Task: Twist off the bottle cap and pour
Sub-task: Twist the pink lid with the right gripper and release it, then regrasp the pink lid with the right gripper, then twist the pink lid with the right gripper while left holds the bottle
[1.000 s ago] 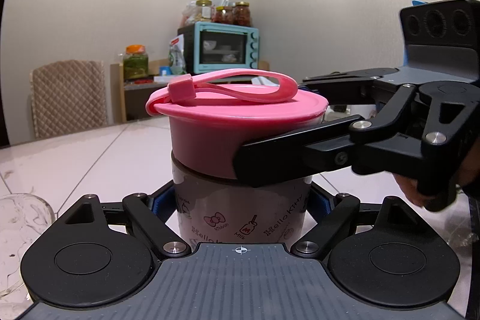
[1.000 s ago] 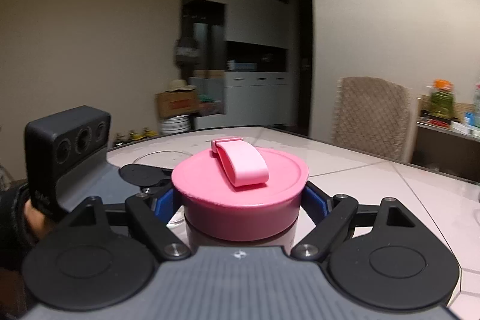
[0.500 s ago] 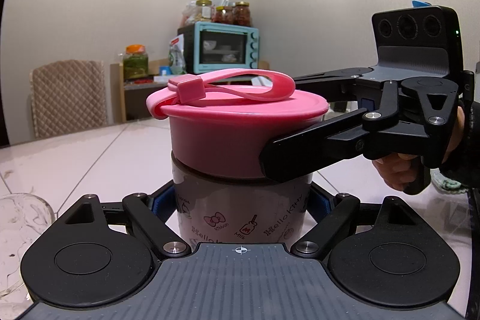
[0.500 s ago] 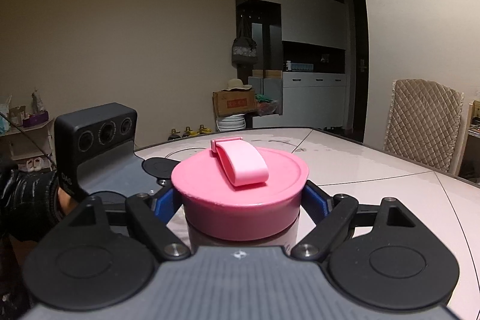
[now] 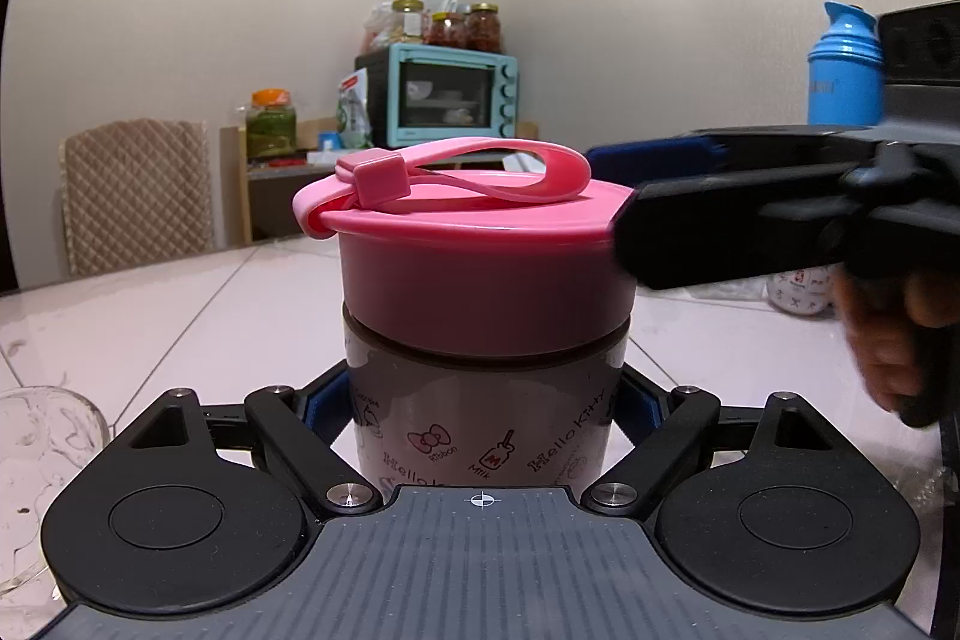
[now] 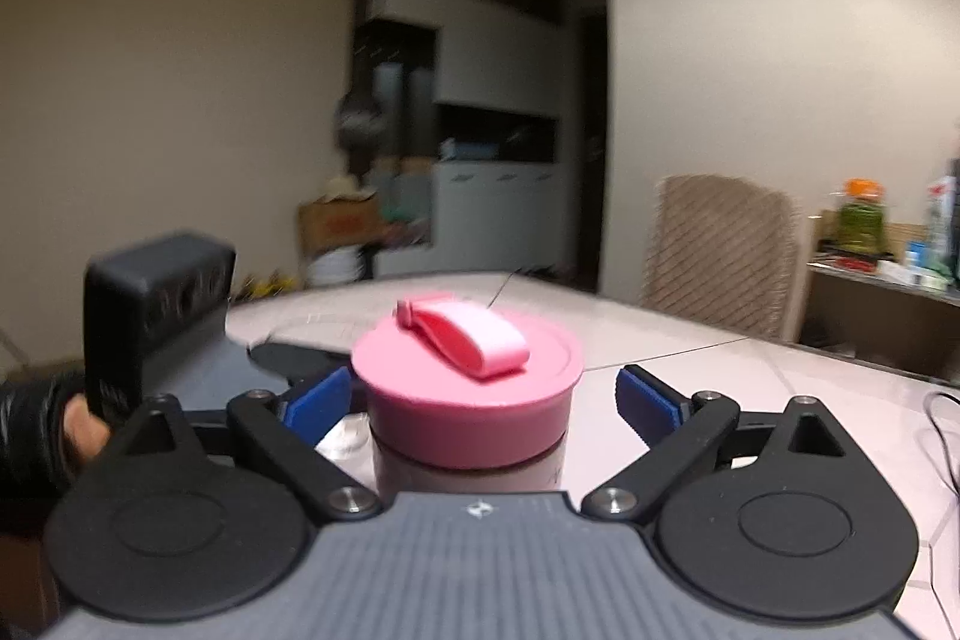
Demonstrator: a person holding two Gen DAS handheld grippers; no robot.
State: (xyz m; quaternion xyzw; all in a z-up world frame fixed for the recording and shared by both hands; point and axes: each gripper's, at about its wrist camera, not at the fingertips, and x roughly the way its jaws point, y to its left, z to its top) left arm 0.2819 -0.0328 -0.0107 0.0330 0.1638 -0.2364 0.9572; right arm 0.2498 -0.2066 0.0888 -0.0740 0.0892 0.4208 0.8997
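We hold the bottle [image 5: 486, 418] in our left gripper [image 5: 483, 409], whose blue-padded fingers [image 5: 318, 403] press on either side of its grey, cartoon-printed body just under the cap. The bottle stands upright on the pale tiled table [image 5: 180, 304], near the close edge of the left wrist view. Its pink cap [image 5: 480, 280] sits level on top, with a pink carrying strap [image 5: 468, 172] looped across the lid.

Our right gripper [image 6: 483, 400] is opening. In the right wrist view its two blue pads [image 6: 318, 400] stand clear of the cap on both sides, with a visible gap on each side, and the cap lies between them without being pressed. That view is blurred. In the left wrist view the right gripper [image 5: 636, 220] comes in from the right, its black finger just beside the cap's rim; we cannot tell from there whether it touches. A bare hand [image 5: 888, 340] grips its handle at the right edge.

At the near left of the table a clear glass [image 5: 42, 448] shows partly at the frame edge. Far across the room a teal toaster oven [image 5: 444, 94] stands on a shelf with jars [image 5: 447, 25] on top, a quilted chair [image 5: 135, 193] stands to the left, and a blue flask [image 5: 843, 67] stands at the far right. In the right wrist view, the left gripper's camera block [image 6: 153, 304] and a dark-sleeved hand [image 6: 54, 430] appear at the left.
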